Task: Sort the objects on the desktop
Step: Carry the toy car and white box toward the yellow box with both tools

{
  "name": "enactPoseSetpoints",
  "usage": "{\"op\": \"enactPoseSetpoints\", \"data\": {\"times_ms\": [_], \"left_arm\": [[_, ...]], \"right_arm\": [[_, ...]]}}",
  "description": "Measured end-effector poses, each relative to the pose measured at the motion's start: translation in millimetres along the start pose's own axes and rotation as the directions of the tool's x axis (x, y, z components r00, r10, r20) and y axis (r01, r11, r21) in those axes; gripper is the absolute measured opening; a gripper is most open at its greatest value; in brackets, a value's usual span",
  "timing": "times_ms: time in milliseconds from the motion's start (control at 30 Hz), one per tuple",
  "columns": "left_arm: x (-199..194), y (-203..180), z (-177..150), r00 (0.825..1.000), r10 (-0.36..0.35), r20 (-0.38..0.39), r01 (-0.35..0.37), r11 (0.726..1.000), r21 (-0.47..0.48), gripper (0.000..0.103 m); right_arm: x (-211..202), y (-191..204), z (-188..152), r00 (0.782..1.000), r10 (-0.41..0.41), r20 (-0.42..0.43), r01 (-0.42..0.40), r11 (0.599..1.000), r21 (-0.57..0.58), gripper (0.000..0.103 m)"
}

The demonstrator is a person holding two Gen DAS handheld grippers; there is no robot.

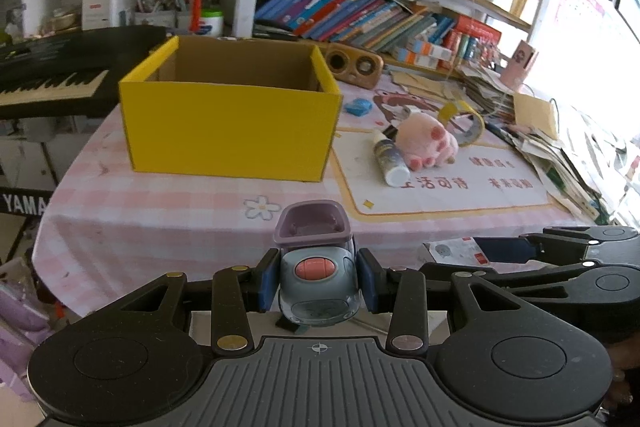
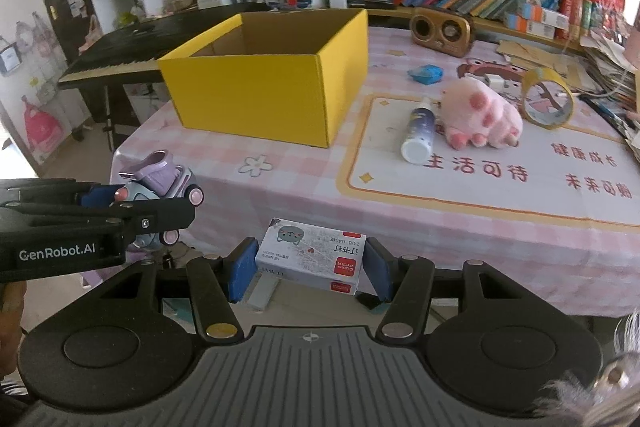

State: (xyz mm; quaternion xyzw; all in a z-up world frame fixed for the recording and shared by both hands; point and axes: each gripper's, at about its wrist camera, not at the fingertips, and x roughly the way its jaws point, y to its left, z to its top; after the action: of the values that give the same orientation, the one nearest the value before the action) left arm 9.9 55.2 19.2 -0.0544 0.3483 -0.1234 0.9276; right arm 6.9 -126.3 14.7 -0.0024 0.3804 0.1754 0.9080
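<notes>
Both grippers hang just off the desk's near edge, each loaded: the left gripper (image 1: 318,285) is clamped on a grey-and-purple toy car (image 1: 316,267), the right gripper (image 2: 310,269) on a small white box of staples (image 2: 312,255), its long side spanning the jaws. The open yellow cardboard box (image 1: 230,131) stands ahead near the desk's far-left corner, closer to the left gripper.

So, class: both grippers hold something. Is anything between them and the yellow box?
Nothing visible. The left gripper holds the toy car, the right gripper the staples box. Only bare tablecloth lies before the open yellow box; the bottle and plush paw lie off to its right.
</notes>
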Motion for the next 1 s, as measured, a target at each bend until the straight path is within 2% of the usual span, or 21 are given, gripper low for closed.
{"op": "enactPoseSetpoints", "data": {"times_ms": [300, 667, 1000], "left_arm": [[-11.8, 21.0, -1.1, 0.999, 0.046, 0.023, -0.044, 0.998, -0.052, 0.039], [-19.8, 47.2, -3.3, 0.992, 0.120, 0.031, -0.115, 0.984, -0.133, 0.039], [-16.0, 59.0, 25.3, 0.988, 0.129, 0.080, -0.116, 0.981, -0.157, 0.039]], "right_arm": [[7.3, 21.2, 12.4, 0.999, 0.045, 0.008, -0.044, 0.997, -0.059, 0.055], [27.2, 45.3, 26.1, 0.993, 0.115, -0.022, -0.117, 0.984, -0.131, 0.055], [35.9, 37.1, 55.4, 0.993, 0.117, 0.015, -0.115, 0.990, -0.087, 0.055]]}}
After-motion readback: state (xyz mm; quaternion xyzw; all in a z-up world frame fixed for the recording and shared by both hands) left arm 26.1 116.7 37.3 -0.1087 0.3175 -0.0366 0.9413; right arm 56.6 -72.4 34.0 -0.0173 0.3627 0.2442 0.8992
